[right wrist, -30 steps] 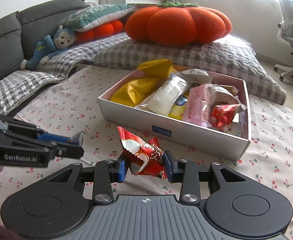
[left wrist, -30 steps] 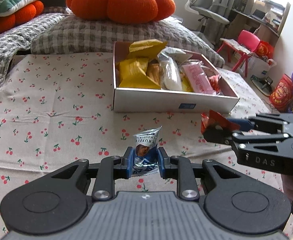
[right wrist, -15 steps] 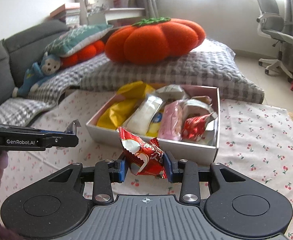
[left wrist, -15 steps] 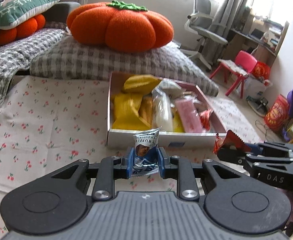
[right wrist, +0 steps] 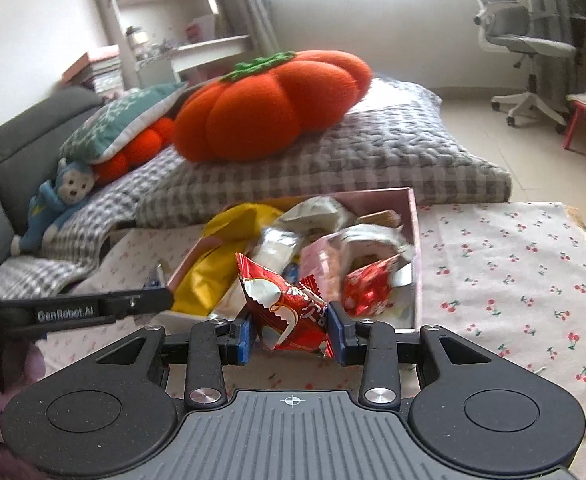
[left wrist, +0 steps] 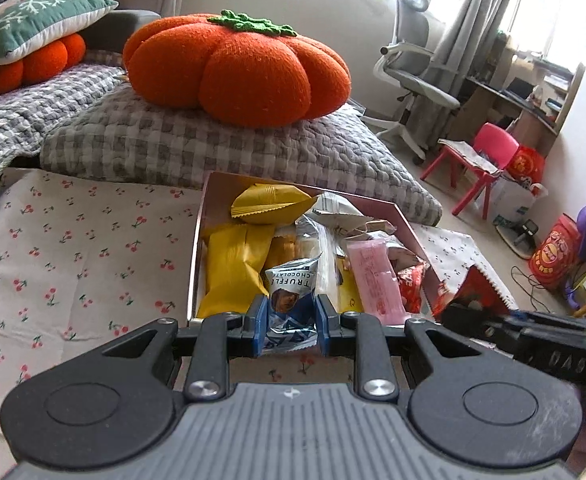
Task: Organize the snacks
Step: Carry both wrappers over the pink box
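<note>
- The left gripper (left wrist: 292,322) was clamped on a blue truffle chocolate packet (left wrist: 292,304), pinched across its lower half with the printed top standing free above the pads.
- The right gripper (right wrist: 289,330) was clamped on a red crinkled snack packet (right wrist: 289,312), gripped across its middle, the serrated ends sticking out above.
- Both packets hung in the air just short of the near edge of the snack box (left wrist: 195,264), which sat on the cherry-print cloth (left wrist: 73,256).
- Both looked light, thin-foiled and slippery; they would likely crumple rather than resist. A hold across the filled middle seemed safer than one on the flat sealed ends.
- The box was already crowded: yellow packets (left wrist: 233,268) along its left side, a pink packet (left wrist: 373,276) and another red packet (left wrist: 411,284) toward the right.
- Free room looked scarce, so a dropped packet might rest on top of the others.
- The two grippers were close side by side and could foul one another over the box.
- An orange pumpkin cushion (left wrist: 237,68) on a checked quilt (left wrist: 173,148) lay beyond the box's far edge, out of the way.
</note>
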The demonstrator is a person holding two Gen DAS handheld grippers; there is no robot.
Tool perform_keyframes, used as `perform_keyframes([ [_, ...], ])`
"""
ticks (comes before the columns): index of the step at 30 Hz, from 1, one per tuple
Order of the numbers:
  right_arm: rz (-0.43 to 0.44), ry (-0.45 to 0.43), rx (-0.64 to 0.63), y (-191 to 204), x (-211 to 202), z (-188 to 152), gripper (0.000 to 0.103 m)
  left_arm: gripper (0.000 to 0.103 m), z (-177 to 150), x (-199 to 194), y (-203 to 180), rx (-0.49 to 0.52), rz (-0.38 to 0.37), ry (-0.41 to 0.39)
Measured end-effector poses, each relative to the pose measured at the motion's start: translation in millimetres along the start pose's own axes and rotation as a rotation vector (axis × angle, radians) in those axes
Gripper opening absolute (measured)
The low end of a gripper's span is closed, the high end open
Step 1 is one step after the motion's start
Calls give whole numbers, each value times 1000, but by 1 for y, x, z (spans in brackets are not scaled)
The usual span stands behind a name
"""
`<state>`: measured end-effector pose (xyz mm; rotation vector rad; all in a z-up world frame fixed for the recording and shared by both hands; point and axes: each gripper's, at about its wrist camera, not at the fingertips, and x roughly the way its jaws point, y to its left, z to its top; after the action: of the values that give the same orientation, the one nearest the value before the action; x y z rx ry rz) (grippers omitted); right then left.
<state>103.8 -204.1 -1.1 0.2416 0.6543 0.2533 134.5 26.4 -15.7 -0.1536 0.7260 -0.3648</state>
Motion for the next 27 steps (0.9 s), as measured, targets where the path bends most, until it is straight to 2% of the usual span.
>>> perform_keyframes([
  [8,-57,1,151,-40,8,13,35,23,9,13,1,-3,-39,5],
  [11,-74,11,177,-50,14,15,35,23,11,20,-2,26,-41,9],
  [17,-91,35,188,-56,29,14,35,23,11,32,-5,52,-38,19],
  [27,-101,54,130,-45,49,11,35,23,10,45,-11,105,-23,19],
])
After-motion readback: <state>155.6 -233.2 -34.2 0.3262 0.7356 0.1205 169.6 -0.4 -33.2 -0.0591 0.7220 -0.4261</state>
